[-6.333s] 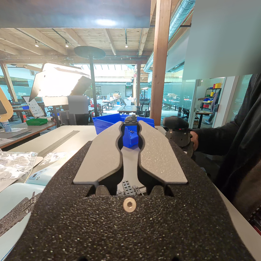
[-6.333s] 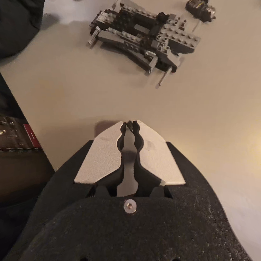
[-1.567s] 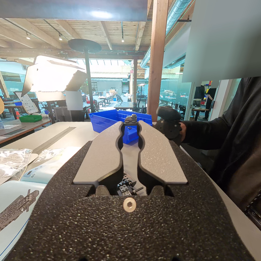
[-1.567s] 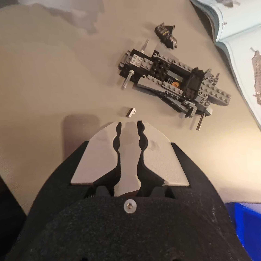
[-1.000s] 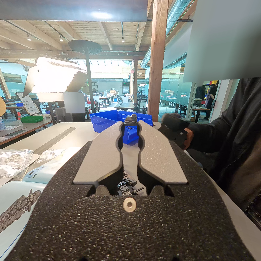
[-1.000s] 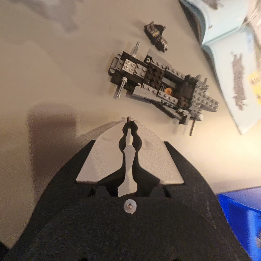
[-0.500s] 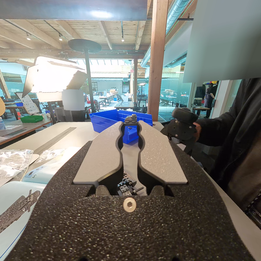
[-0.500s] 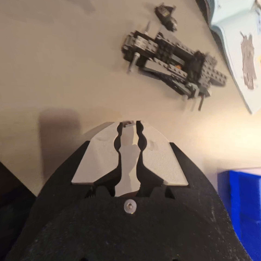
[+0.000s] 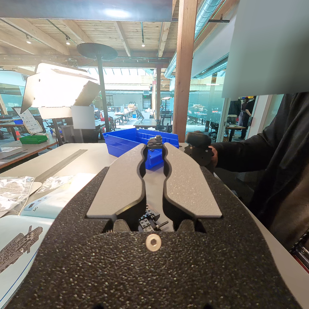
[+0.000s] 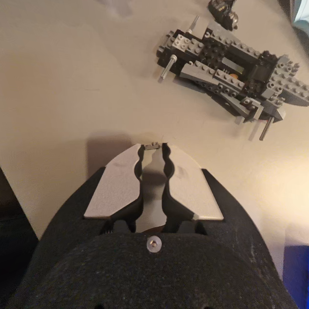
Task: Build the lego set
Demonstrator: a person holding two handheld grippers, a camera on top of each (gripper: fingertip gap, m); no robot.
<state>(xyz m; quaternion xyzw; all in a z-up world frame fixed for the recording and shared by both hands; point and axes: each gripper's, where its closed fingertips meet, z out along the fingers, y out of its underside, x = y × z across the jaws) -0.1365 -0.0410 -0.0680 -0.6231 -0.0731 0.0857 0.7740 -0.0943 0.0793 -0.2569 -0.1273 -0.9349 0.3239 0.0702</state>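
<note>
— What have you got?

— My left gripper (image 9: 154, 145) is clenched on a dark brick (image 9: 154, 141), raised in front of the blue bin (image 9: 123, 142).

— And the right?

— My right gripper (image 10: 153, 145) is parted around a tiny grey piece (image 10: 151, 146) on the table (image 10: 66, 66); not clamped yet. The model (image 10: 234, 70) lies far right, unfinished.

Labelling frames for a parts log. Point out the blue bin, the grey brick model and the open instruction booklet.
blue bin (image 9: 122, 142): left wrist view, front wall.
grey brick model (image 10: 215, 66): right wrist view, studded top.
instruction booklet (image 9: 20, 234): left wrist view, left page.
</note>
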